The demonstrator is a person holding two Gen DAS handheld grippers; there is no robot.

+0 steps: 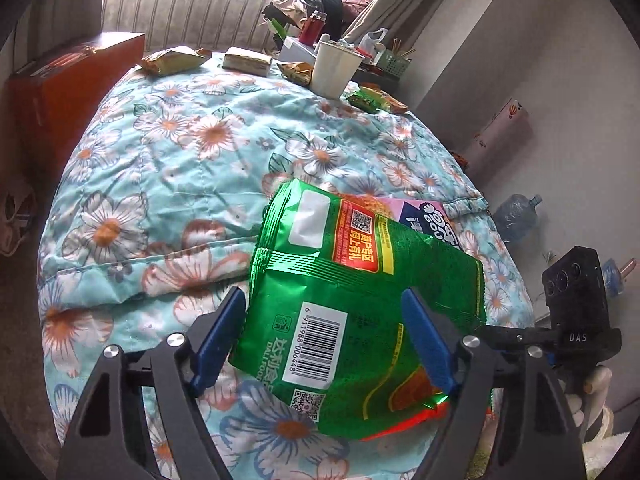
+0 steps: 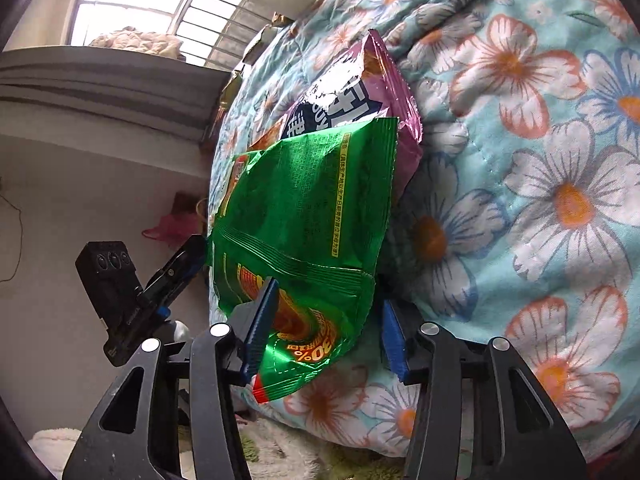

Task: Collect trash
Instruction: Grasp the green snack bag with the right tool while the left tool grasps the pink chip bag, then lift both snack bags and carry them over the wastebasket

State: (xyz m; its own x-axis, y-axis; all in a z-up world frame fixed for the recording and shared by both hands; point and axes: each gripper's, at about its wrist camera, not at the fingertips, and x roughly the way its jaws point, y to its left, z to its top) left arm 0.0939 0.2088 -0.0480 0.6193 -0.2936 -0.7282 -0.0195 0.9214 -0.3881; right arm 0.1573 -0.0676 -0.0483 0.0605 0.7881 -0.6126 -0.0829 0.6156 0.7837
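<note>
A crinkled green snack bag (image 1: 360, 280) lies on the flowered quilt (image 1: 180, 160) at the bed's near corner, overlapping a pink and navy snack bag (image 1: 416, 210) behind it. My left gripper (image 1: 322, 294) stands open astride the green bag: one blue finger is at its left edge, the other over its right half. In the right wrist view the green bag (image 2: 312, 200) hangs over the quilt edge with its lower corner between the fingers of my right gripper (image 2: 330, 294). That gripper's left finger touches the foil, and a small gap shows at the right finger. The pink bag (image 2: 384, 80) sits above.
At the quilt's far end stand a white paper cup (image 1: 332, 68) and several snack wrappers (image 1: 172, 60). An orange box (image 1: 72, 80) is at the far left, and beyond the bed a cluttered stand holds a green basket (image 1: 394, 60). A water bottle (image 1: 516, 216) stands on the floor by the wall.
</note>
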